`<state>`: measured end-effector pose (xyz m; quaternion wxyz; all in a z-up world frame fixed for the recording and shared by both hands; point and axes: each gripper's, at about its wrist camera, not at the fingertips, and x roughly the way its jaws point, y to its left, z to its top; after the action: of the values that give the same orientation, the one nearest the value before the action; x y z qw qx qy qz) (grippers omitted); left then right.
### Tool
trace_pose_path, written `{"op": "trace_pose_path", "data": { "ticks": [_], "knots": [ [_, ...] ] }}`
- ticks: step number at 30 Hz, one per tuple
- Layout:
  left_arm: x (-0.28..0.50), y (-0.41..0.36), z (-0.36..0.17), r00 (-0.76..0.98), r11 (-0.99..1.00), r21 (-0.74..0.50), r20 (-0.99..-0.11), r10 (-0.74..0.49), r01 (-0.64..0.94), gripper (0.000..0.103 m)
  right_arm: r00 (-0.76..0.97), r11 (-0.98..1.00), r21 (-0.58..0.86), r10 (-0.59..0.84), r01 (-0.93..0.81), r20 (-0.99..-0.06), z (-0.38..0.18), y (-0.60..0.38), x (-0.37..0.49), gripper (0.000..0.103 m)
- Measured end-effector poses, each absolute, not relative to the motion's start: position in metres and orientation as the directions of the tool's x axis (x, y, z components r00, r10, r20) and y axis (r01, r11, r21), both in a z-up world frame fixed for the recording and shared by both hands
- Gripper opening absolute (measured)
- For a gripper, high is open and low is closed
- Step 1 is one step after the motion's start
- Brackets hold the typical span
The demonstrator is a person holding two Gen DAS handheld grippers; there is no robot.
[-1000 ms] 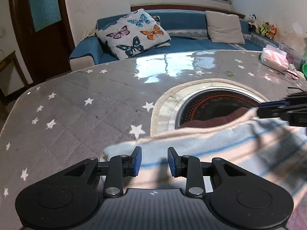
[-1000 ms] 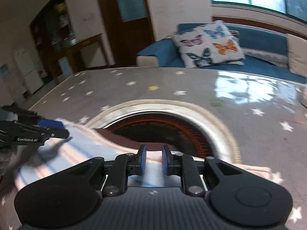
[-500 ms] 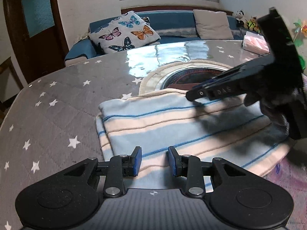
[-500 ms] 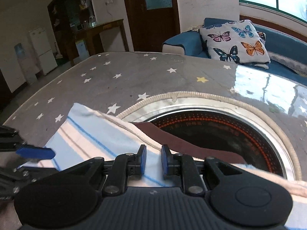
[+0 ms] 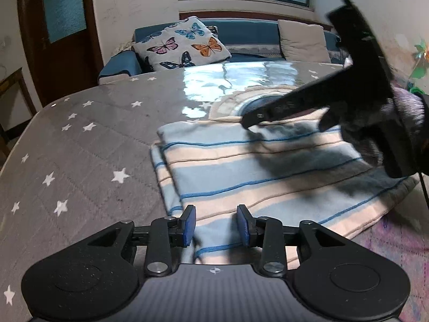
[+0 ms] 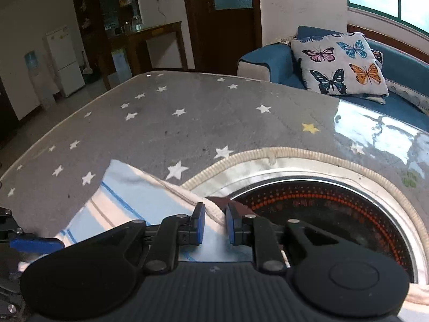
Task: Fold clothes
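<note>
Two grippers are working one striped cloth (image 5: 241, 166) lying folded on the starred tabletop (image 5: 80, 147). Left gripper (image 5: 215, 225) is opening, jaws spread over the near edge. Right gripper (image 6: 215, 221) is pinching the far hem.

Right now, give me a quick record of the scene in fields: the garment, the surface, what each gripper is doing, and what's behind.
garment: striped cloth, pale blue and cream, folded in layers, lying flat
surface: grey star-print table cover; round dark inset at the cloth's far edge
left gripper: jaws opening, over the cloth's near edge, pads not pressing
right gripper: narrow gap, cloth's cream edge between the pads; grip unclear
background: butterfly pillow on a blue sofa
</note>
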<state>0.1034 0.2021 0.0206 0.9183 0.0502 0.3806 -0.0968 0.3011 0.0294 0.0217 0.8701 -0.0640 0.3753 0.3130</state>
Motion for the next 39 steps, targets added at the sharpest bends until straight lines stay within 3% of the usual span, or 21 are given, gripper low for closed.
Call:
{"op": "trace_pose_path", "data": {
  "ticks": [10, 17, 21, 24, 26, 39],
  "knots": [
    [0.1, 0.228, 0.022, 0.696, 0.993, 0.004, -0.714, -0.082, 0.121, 0.037, 0.421, 0.662, 0.064, 0.545, -0.747, -0.725, 0.032, 0.03, 0.225, 0.018],
    [0.087, 0.244, 0.021, 0.688, 0.998, 0.001, -0.725, -0.04, 0.059, 0.037, 0.479, 0.61, -0.056, 0.558, -0.791, -0.678, 0.024, 0.051, 0.166, 0.018],
    [0.082, 0.244, 0.034, 0.719, 0.999, -0.024, -0.694, -0.044, 0.038, 0.036, 0.443, 0.607, 0.016, 0.599, -0.795, -0.667, 0.026, 0.051, 0.154, 0.021],
    [0.085, 0.232, 0.042, 0.736, 0.997, -0.035, -0.673, -0.073, 0.066, 0.036, 0.442, 0.601, 0.01, 0.599, -0.799, -0.668, 0.019, 0.052, 0.145, 0.029],
    [0.089, 0.222, 0.042, 0.739, 0.996, -0.023, -0.669, -0.081, 0.089, 0.036, 0.448, 0.587, -0.004, 0.613, -0.809, -0.65, 0.022, 0.046, 0.135, 0.027],
    [0.084, 0.201, 0.019, 0.71, 0.994, -0.022, -0.699, -0.092, 0.107, 0.036, 0.567, 0.79, 0.038, 0.472, -0.613, -0.675, 0.022, -0.064, 0.132, 0.03]
  ]
}}
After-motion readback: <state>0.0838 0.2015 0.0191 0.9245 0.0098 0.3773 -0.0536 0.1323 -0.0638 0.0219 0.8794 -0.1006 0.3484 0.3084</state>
